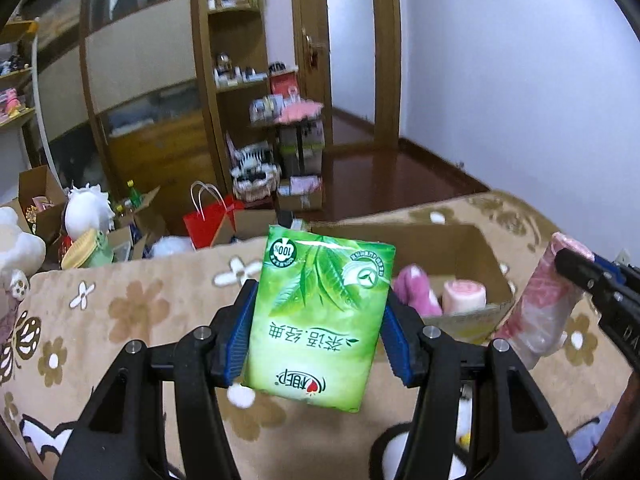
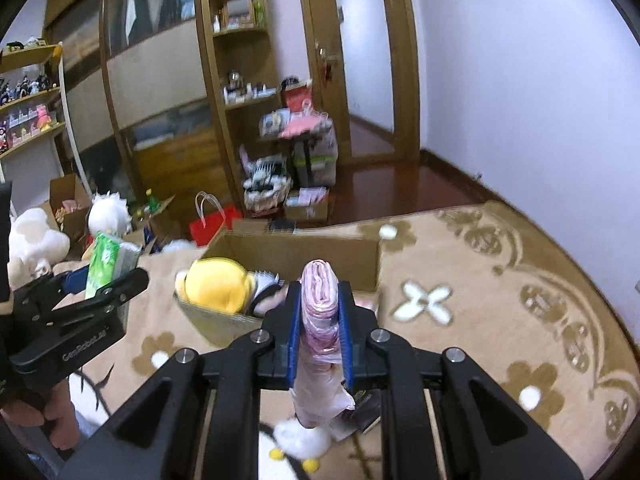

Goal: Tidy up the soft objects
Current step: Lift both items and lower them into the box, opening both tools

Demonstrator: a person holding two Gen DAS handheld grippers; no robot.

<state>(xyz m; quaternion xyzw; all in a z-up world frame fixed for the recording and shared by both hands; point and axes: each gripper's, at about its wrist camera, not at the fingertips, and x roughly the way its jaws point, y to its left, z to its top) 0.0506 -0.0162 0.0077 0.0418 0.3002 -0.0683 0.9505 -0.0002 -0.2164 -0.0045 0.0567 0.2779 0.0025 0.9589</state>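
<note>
The left gripper (image 1: 318, 332) has its jaws clenched on a green tissue pack (image 1: 320, 320), one blue pad pressed to each long side, so the pack stands flat-faced between them with its printed text upside down and its top end rising past the jaw tips. In the right wrist view the same pack (image 2: 105, 262) shows edge-on, off to the left of the right gripper's jaws and raised above the floral blanket (image 2: 480, 280). The right gripper (image 2: 320, 328) has its jaws closed on a pink rolled bundle in clear plastic (image 2: 318, 320) — the roll stands upright between the blue pads, its folded end poking out above the tips and its loose wrapped tail hanging below them. Straight ahead of both pairs of jaws sits an open cardboard box (image 2: 296, 250) on the blanket. Inside it, beyond the left jaws and slightly to their right, lie a pink fuzzy item (image 1: 416, 290) and a pink-and-white roll (image 1: 464, 294), just beside each other; from the right wrist, a yellow plush toy (image 2: 218, 282) fills the box's near-left corner, ahead and left of the jaws. Below the right jaws a white plush with yellow feet (image 2: 298, 442) rests on the blanket. Further off, past the blanket's edge, a red paper bag (image 1: 208, 222) stands on the floor among boxes.
</note>
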